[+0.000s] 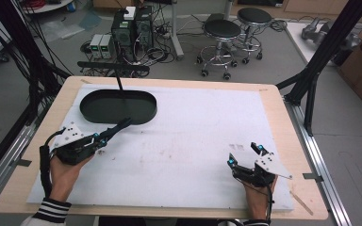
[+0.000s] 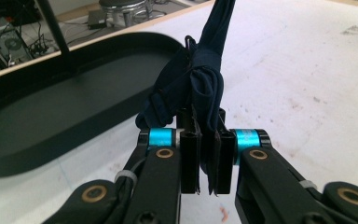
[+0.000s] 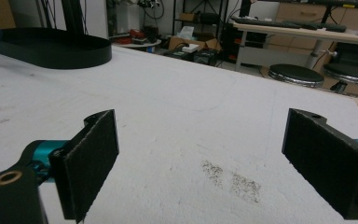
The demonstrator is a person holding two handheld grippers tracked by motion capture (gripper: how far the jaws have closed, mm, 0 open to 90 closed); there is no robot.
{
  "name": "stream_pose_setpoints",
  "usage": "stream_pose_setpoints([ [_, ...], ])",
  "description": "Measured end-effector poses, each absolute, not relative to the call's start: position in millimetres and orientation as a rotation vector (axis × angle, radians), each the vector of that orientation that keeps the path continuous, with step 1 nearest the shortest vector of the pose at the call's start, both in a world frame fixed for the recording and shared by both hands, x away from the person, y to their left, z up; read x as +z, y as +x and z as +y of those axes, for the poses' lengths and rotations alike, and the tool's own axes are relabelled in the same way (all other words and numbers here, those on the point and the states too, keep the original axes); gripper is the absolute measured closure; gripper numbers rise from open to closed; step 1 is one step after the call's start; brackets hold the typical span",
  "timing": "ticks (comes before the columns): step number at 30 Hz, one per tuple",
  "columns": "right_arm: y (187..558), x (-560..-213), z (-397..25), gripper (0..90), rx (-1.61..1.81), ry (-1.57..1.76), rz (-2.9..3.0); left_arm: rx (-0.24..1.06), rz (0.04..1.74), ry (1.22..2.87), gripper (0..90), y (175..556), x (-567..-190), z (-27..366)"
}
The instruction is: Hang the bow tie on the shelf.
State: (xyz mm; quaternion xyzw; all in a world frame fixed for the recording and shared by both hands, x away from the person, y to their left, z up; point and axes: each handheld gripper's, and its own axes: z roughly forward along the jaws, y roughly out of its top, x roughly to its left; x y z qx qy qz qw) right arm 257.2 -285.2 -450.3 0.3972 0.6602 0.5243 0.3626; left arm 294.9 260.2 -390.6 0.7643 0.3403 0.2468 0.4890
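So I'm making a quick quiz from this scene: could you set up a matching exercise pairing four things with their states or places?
Things:
1. left claw
2. right claw
3. black tray
4. stools

States:
a. on the floor beyond the table
b. open, holding nothing
c. shut on dark blue cloth
d. at the table's far left

Pairs: 1-c, 2-b, 3-d, 4-a

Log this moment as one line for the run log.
left gripper: shut on dark blue cloth, beside black oval tray | right gripper: open, empty, over white mat
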Motion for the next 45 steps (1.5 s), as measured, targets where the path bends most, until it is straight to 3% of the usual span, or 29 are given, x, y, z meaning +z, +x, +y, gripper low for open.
stream_pose_setpoints([
  [18, 257, -450, -285, 9.8, 1.343, 1.022, 1.700, 0.566, 0.760, 1.829, 84.7, 314, -376, 236],
  [28, 257, -450, -285, 9.8, 1.344, 1.028, 1.700, 0.516, 0.778, 1.730, 84.7, 326, -377, 237],
  [45, 258, -450, -285, 9.8, 1.335, 1.024, 1.699, 0.465, 0.726, 1.702, 84.7, 353, -337, 235],
])
